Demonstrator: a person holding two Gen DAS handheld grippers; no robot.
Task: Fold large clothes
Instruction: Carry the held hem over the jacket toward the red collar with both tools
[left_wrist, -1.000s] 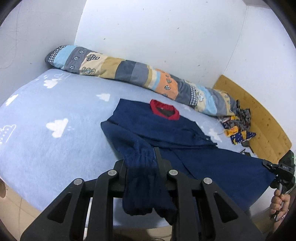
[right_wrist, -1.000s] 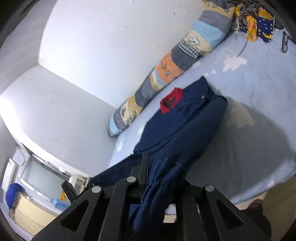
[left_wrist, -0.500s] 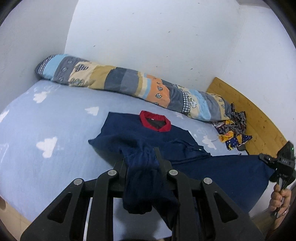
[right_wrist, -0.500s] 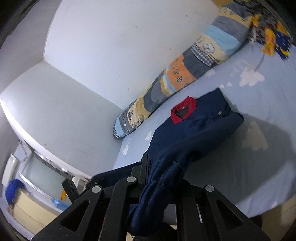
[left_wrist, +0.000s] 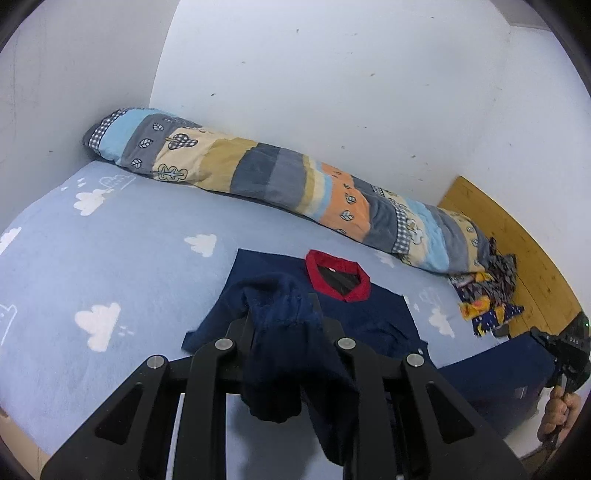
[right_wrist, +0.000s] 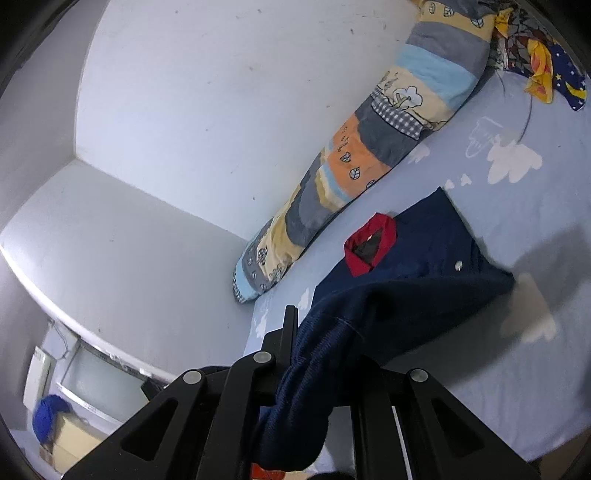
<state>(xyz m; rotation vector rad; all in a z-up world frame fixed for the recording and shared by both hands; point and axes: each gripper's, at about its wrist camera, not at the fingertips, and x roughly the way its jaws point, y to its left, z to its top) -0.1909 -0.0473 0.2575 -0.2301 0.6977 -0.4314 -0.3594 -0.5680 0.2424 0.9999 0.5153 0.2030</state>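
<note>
A dark navy garment (left_wrist: 373, 317) with a red collar (left_wrist: 338, 278) lies on the light blue bed, collar toward the wall. My left gripper (left_wrist: 282, 325) is shut on a bunched navy corner of it, which hangs down between the fingers. My right gripper (right_wrist: 317, 343) is shut on another navy part (right_wrist: 399, 295), lifted off the bed. In the left wrist view the right gripper (left_wrist: 565, 350) shows at the far right edge, held by a hand, with navy cloth stretched to it. The collar also shows in the right wrist view (right_wrist: 369, 245).
A long patchwork bolster (left_wrist: 280, 184) lies along the white wall. A crumpled patterned cloth (left_wrist: 487, 291) sits at the bed's right end by a wooden headboard (left_wrist: 517, 240). The bed sheet (left_wrist: 92, 258) has white clouds. A box with a blue item (right_wrist: 51, 421) stands off the bed.
Both grippers have carried the garment's lower part toward the collar, so less navy cloth lies flat. The left gripper now sits close over the garment's upper left.
</note>
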